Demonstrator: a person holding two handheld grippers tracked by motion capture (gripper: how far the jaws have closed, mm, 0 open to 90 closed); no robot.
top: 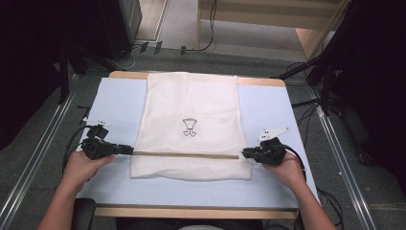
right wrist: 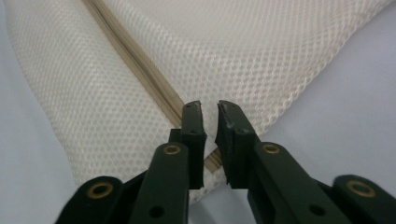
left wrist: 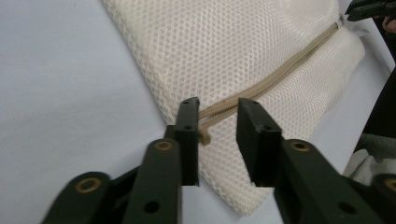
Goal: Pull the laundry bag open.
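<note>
A pale blue mat (top: pixel 110 103) covers the wooden table (top: pixel 191 211), black cables (top: pixel 210 28) trailing on the floor behind

Mesh laundry bag (top: pixel 191 103): white honeycomb cloth, matt; tan woven zipper tape (top: pixel 186 155). Counter (top: pixel 115 103): smooth pale-blue matt sheet, wood edge. Grippers: matt black plastic, brass rivets

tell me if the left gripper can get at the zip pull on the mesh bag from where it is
Probably yes: the left gripper is open at the zip's end, with the zip pull of the mesh bag beside its jaws and nothing between.
</note>
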